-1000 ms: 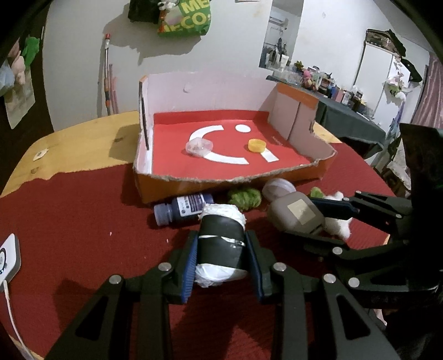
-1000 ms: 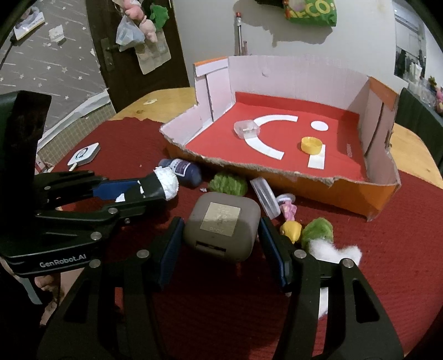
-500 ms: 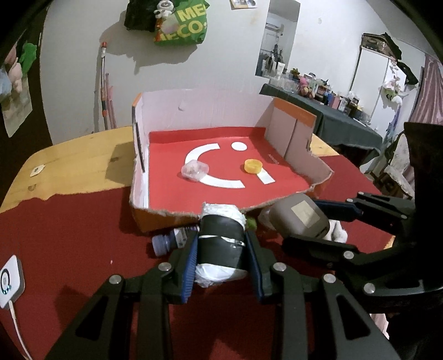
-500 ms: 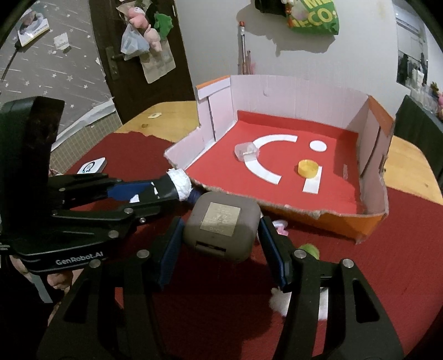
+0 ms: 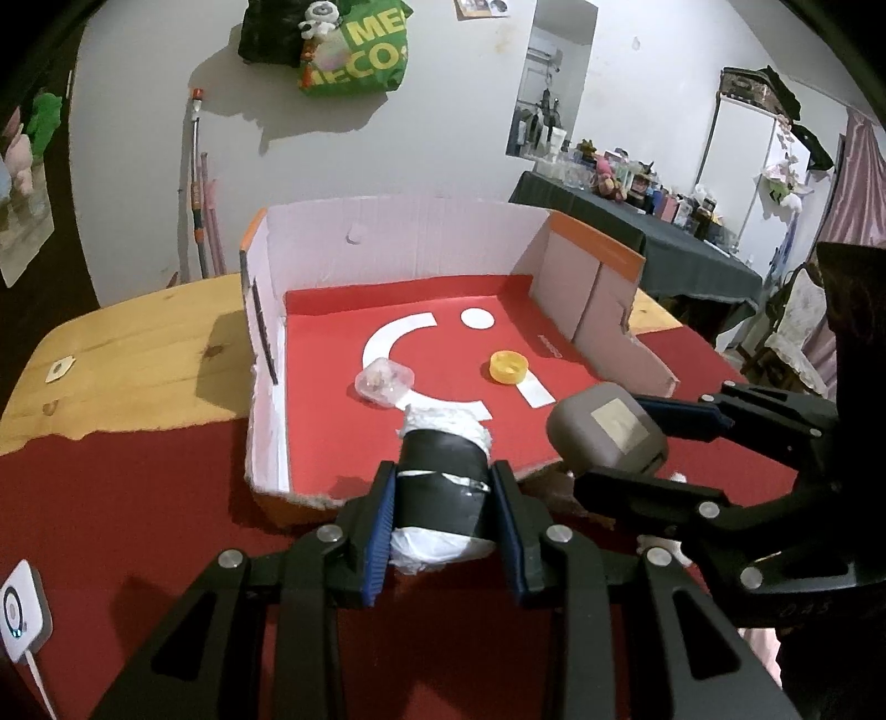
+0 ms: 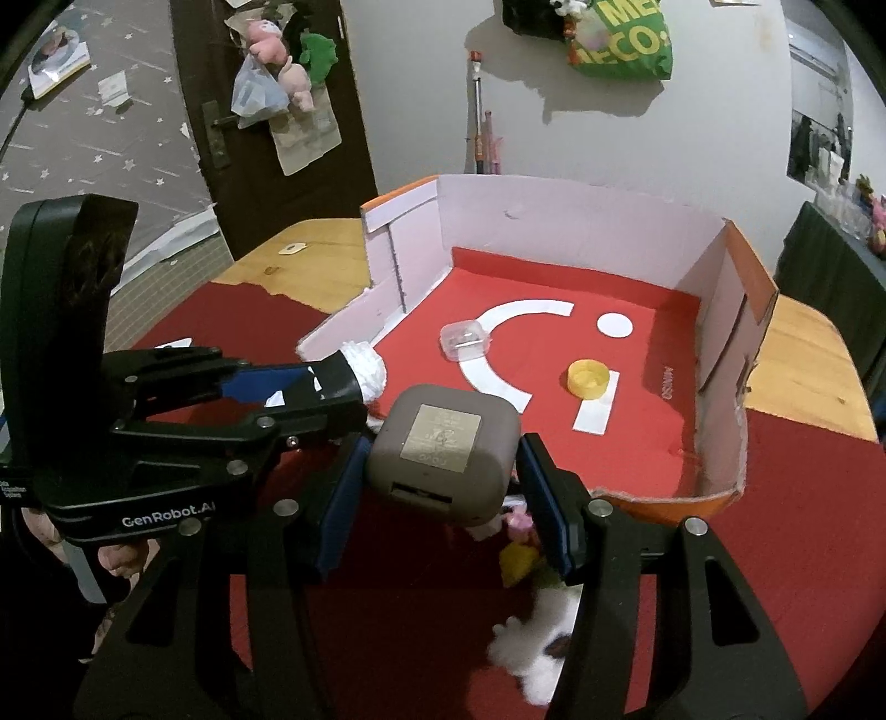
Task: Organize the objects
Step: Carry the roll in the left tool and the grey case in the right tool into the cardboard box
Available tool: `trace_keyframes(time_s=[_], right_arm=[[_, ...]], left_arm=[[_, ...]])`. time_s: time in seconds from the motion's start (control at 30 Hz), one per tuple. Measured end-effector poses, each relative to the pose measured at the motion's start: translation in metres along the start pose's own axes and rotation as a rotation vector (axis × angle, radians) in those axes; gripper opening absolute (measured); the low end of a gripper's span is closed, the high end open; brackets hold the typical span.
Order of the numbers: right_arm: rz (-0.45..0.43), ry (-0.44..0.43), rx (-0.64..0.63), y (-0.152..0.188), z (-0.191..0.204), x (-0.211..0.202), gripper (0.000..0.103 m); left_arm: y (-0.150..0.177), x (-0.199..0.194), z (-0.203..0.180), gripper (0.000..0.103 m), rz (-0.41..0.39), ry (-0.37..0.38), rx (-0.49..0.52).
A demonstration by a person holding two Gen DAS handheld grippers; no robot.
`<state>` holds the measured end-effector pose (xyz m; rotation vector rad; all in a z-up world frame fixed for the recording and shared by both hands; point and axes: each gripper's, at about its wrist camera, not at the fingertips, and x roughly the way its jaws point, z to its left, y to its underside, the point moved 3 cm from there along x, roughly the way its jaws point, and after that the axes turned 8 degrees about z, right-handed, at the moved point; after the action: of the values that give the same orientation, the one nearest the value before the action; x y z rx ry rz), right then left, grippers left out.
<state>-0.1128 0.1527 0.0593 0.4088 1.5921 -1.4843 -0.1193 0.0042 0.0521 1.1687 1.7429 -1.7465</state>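
Your left gripper (image 5: 443, 515) is clamped on a black roll with white wrapped ends (image 5: 443, 487), the roll lying lengthwise between the blue pads and poking forward over the torn front edge of the cardboard box (image 5: 387, 249). Your right gripper (image 6: 443, 482) is clenched on a grey rounded case (image 6: 443, 443) with a square label on top, held just beside the roll and also at the box's front edge. Both things are held clear of the worktop.

Inside the box, on its red floor with white shapes, a small clear plastic container (image 5: 384, 382) sits near the left wall and a yellow cap (image 5: 508, 367) lies to its right, apart from it.

A red cloth (image 5: 111, 526) covers the near part of the wooden worktop (image 5: 138, 343). Below your right gripper some small soft things (image 6: 531, 637), white, yellow and pink, lie on the cloth. A small white device (image 5: 19, 615) rests at the cloth's left edge. A green bag (image 5: 354, 50) hangs on the white wall behind.
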Motion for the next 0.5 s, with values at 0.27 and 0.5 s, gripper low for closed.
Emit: trace_keyframes(time_s=[0.27,0.5], right_arm=[[0.023,0.005,0.026,-0.015,-0.018,0.004,0.054],[0.078,-0.004,0.059,-0.023,-0.035,0.022,0.054]], left_arm=[[-0.017,0.011,0.002,0.035,0.015,0.011,0.004],[-0.026,0.028,0.006,0.035,0.058,0.014,0.009]])
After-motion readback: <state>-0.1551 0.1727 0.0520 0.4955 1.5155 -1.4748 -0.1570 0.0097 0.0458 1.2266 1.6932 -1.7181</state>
